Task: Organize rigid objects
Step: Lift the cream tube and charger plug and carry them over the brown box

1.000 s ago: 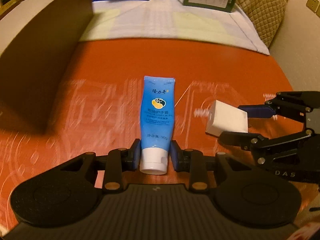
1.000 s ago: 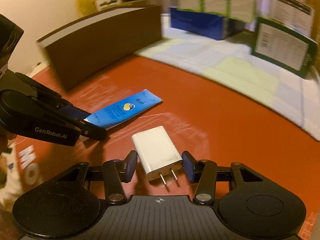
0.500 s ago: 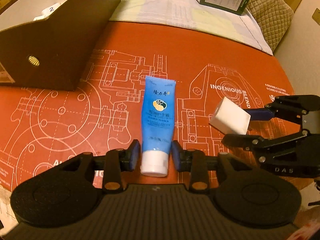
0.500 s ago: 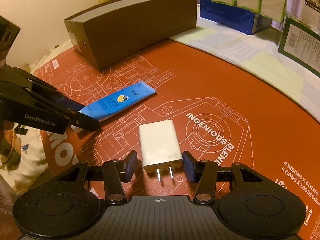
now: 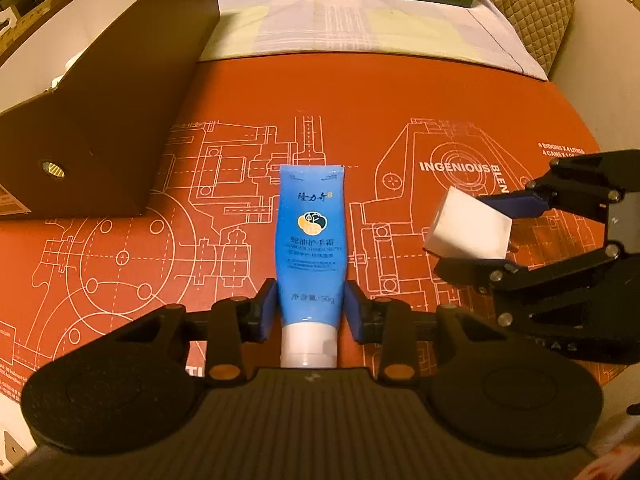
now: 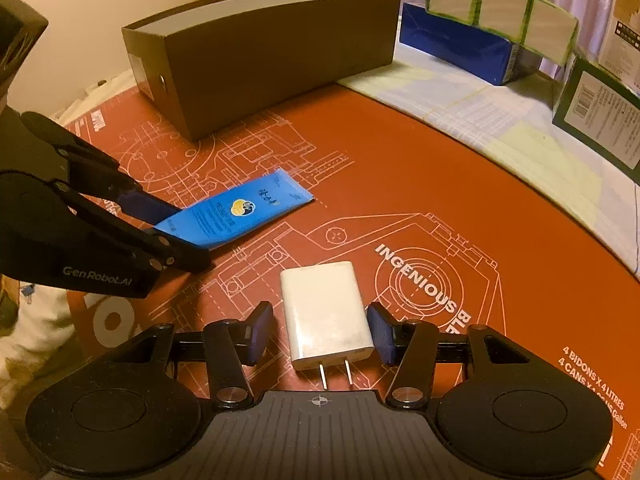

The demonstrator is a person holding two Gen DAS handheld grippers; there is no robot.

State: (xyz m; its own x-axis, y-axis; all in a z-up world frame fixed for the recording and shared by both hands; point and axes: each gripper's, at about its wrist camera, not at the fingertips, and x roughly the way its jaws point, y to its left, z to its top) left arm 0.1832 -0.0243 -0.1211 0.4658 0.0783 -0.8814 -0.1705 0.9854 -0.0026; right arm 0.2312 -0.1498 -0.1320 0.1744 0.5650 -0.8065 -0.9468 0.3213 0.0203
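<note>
The left gripper (image 5: 310,314) has its fingers pinching the blue hand-cream tube (image 5: 311,240) just above the white cap, the tube pointing toward 12 o'clock over the orange tabletop mat (image 5: 400,100). After opening slightly, the jaws show no clear gap at the tube. The right gripper (image 6: 320,334) holds the white plug adapter (image 6: 325,312): its right finger touches the casing, its left finger stands slightly off in the right wrist view, and the prongs point toward 6 o'clock. In the left wrist view the adapter appears raised and tilted at 3 o'clock of the tube. The brown open box (image 6: 260,52), the probable destination, stands at 10 to 11 o'clock. Risks: the soft tube may slide or buckle under a narrow grip near the cap; the smooth adapter, gripped near its prong end, may pivot or drop; the two grippers, close together, may collide on converging toward the box.
</note>
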